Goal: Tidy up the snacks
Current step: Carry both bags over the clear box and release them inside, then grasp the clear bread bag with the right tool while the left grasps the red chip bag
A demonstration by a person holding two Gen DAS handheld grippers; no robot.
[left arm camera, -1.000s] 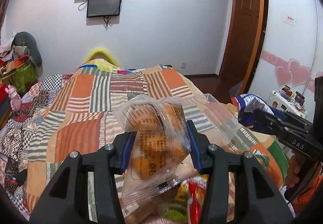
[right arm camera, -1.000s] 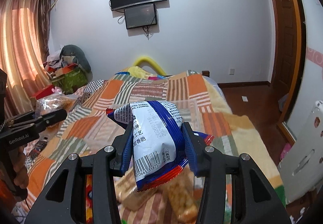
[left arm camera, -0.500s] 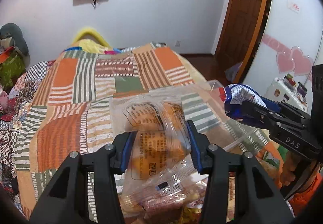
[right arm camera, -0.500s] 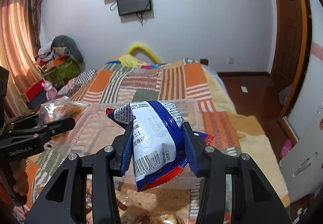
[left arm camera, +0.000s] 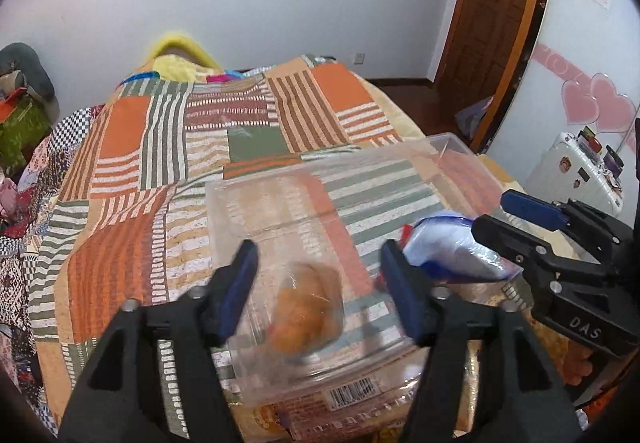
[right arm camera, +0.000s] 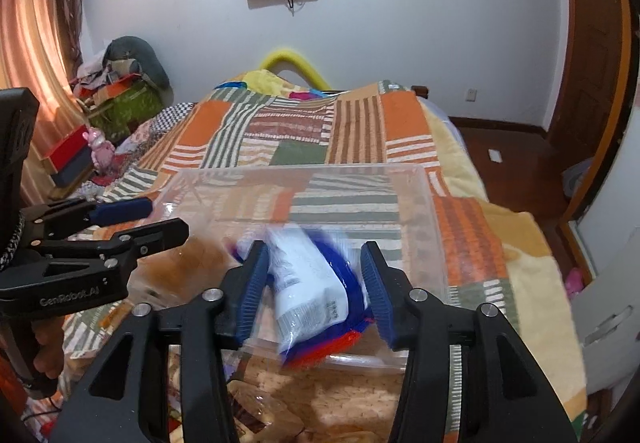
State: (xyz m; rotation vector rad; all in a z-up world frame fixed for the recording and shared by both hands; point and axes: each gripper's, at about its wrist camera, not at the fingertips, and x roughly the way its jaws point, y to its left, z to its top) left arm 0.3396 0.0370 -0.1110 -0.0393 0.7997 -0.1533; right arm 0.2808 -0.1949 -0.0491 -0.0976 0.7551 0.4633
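The bun point(left arm camera: 306, 309) between the spread left gripper point(left arm camera: 318, 287) fingers was motion-blurred, so its wrapper print was unreadable and contact with the bin point(left arm camera: 224, 227) floor could not be determined. The blue packet point(right arm camera: 316, 285) between the parted right gripper point(right arm camera: 314, 287) fingers was likewise smeared, its text illegible, and whether either pad touched it could not be told. The snacks point(right arm camera: 280, 415) before the bin were cut off by the lower frame edge and partly hidden behind both grippers.
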